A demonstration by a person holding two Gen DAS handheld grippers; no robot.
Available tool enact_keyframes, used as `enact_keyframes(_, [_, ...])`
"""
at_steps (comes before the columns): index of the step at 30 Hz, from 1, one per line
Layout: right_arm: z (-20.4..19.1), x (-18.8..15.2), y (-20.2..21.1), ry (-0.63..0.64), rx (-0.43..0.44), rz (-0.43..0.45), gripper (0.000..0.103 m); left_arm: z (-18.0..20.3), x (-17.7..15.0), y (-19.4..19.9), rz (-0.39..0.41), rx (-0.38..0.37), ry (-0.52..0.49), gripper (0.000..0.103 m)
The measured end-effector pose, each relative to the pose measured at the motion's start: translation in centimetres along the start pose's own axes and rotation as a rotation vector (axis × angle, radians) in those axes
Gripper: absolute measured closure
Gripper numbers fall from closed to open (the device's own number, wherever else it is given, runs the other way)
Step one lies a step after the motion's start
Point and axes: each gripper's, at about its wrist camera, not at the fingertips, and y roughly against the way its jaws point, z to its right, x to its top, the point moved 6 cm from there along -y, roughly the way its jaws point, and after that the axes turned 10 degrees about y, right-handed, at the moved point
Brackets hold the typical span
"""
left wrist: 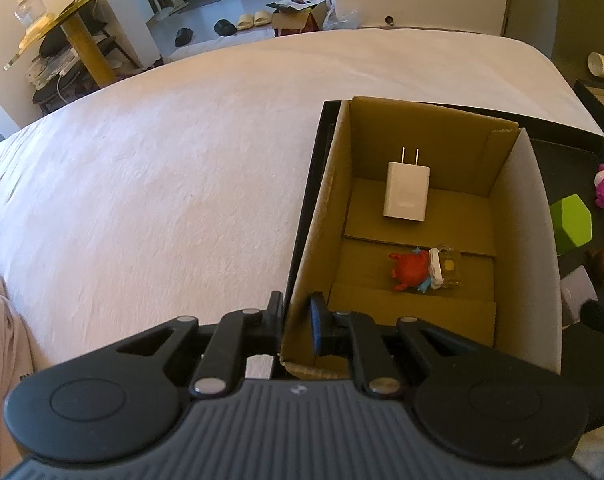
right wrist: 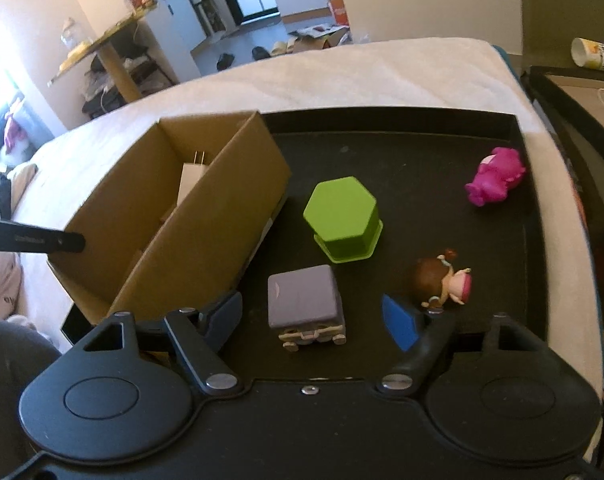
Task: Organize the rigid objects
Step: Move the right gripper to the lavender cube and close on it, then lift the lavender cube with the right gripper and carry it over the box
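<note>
Left gripper (left wrist: 298, 322): black linkage arms, silver rivets, 2 round black discs, ribbed grey body. Right gripper (right wrist: 311, 320): blue finger pads (right wrist: 399, 326).

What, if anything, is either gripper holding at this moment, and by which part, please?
The left gripper pinches the cardboard box by its near left wall. The right gripper is open around the grey block, holding nothing.

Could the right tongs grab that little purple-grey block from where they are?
Probably yes. The right tongs are open, with the purple-grey block sitting between the two fingers on the black tray. Nothing lies in between; the cardboard box and doll stand off to the sides.
</note>
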Motion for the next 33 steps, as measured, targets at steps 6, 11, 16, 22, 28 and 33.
enact_keyframes(6, [-0.5,0.1,-1.2,0.023,0.004,-0.011,0.03,0.0,0.2,0.1,0.001,-0.002,-0.008,0.091])
enact_keyframes(11, [-0.9,0.0,-1.7,0.053,-0.016,-0.016,0.035,0.1,0.1,0.1,-0.001,-0.001,-0.014,0.092])
enact_keyframes(16, [-1.3,-0.2,-2.0,0.09,-0.019,-0.034,0.045,0.3,-0.1,0.3,0.007,-0.005,-0.027,0.093])
enact_keyframes(22, [-1.8,-0.5,-1.4,0.12,-0.027,-0.056,0.058,0.5,-0.7,0.7,0.009,-0.024,-0.026,0.095])
enact_keyframes(28, [-1.9,-0.4,0.3,0.111,-0.024,-0.059,0.058,0.7,-1.0,1.0,0.009,-0.037,-0.025,0.096])
enact_keyframes(33, [-2.0,0.3,1.3,0.1,-0.039,-0.052,0.058,0.4,-0.9,0.9,0.008,-0.045,-0.019,0.096])
